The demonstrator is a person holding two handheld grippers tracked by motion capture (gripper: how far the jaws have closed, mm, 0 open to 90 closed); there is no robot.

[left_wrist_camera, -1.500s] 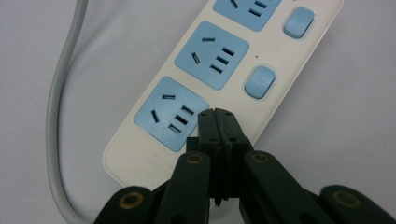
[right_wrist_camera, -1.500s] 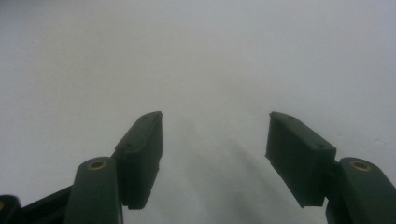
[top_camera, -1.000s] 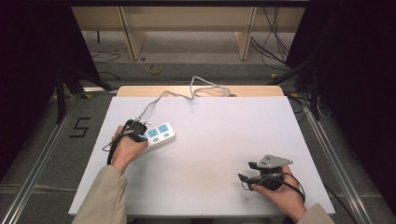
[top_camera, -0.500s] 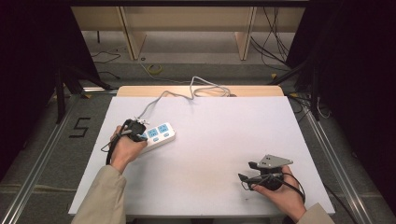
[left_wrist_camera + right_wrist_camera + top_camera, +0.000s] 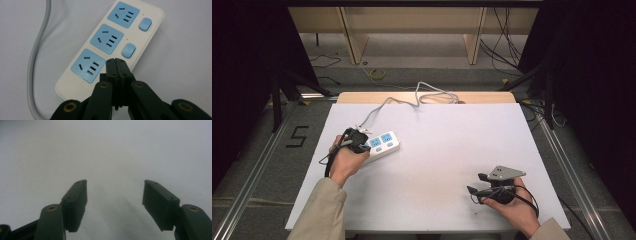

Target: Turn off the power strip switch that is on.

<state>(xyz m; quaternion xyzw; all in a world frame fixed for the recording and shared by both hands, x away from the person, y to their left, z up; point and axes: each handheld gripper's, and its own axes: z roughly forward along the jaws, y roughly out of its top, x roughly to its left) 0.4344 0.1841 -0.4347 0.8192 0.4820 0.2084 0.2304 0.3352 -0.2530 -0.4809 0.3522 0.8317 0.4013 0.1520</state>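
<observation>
A white power strip (image 5: pixel 384 143) with three blue sockets and two visible blue switches lies on the white table (image 5: pixel 447 150) at the left. My left gripper (image 5: pixel 358 142) hangs over its near end. In the left gripper view the jaws are pressed together with nothing between them, and the left gripper (image 5: pixel 116 61) has its tips just right of the nearest socket on the power strip (image 5: pixel 110 42). I cannot tell whether the tips touch it. My right gripper (image 5: pixel 476 183) rests low at the table's front right, pointing left. The right gripper (image 5: pixel 115 192) stands open over bare table.
The strip's grey cable (image 5: pixel 412 97) runs in loops to the table's far edge and passes left of the strip as the cable (image 5: pixel 37 50). A wooden board (image 5: pixel 427 97) borders the far edge. Dark floor with metal rails surrounds the table.
</observation>
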